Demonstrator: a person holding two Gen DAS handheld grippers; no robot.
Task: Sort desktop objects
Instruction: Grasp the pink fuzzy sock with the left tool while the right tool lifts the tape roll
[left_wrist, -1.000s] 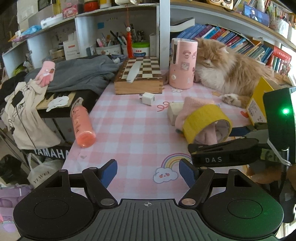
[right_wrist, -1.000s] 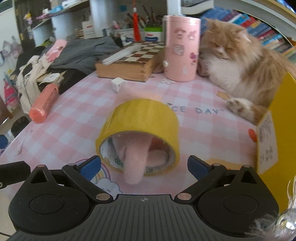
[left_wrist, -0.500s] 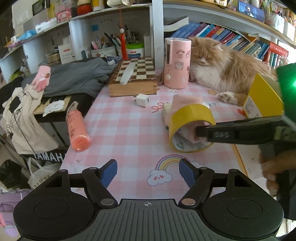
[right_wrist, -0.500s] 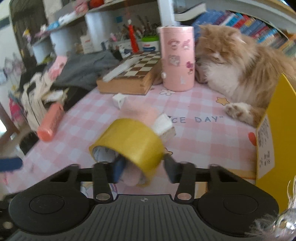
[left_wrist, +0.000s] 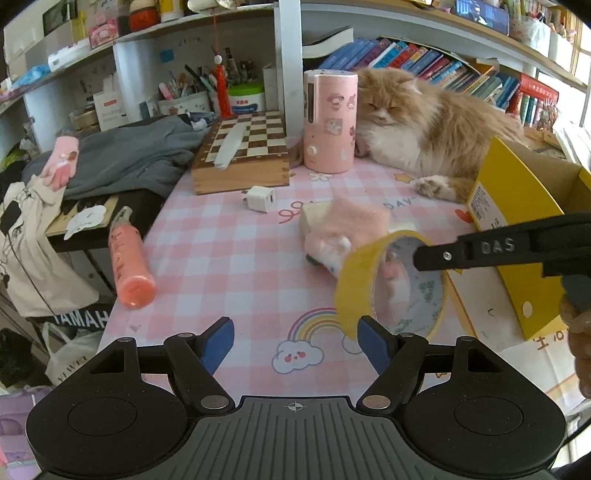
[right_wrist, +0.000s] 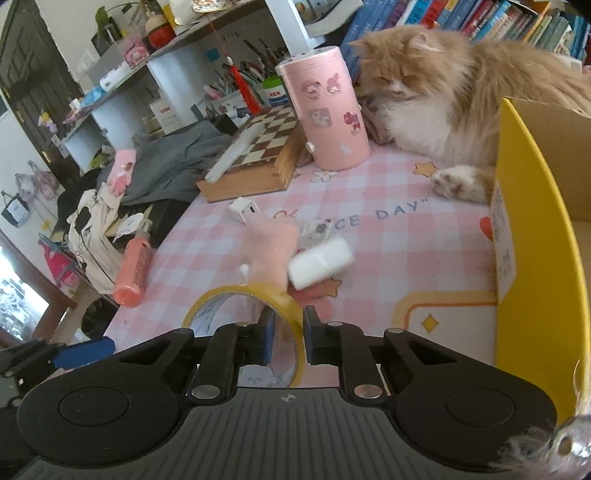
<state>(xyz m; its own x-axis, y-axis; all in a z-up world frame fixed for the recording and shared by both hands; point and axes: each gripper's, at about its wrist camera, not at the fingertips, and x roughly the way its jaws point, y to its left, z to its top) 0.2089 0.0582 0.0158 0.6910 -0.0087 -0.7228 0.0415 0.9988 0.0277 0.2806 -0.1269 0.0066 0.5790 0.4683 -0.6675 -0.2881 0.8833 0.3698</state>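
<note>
Now right tongs (right_wrist: 287, 338) pinch the tilted tape roll (right_wrist: 284, 308).

I read "DAS" in raised letters on the black arm of the right claw (left_wrist: 417, 254). The pink checked cloth on the bench (right_wrist: 406, 236) says "DAY". A bag (left_wrist: 79, 319) beside the bench shows "AMAH".

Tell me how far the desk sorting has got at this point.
Early. Nothing visibly sorted: what shows of the yellow box is bare cardboard. In hand: the right gripper has its jaws shut on the wall of the yellow tape roll, which looks lifted off the tablecloth. The left gripper is open, empty. Left: pink fuzzy item, white charger, orange bottle.
</note>
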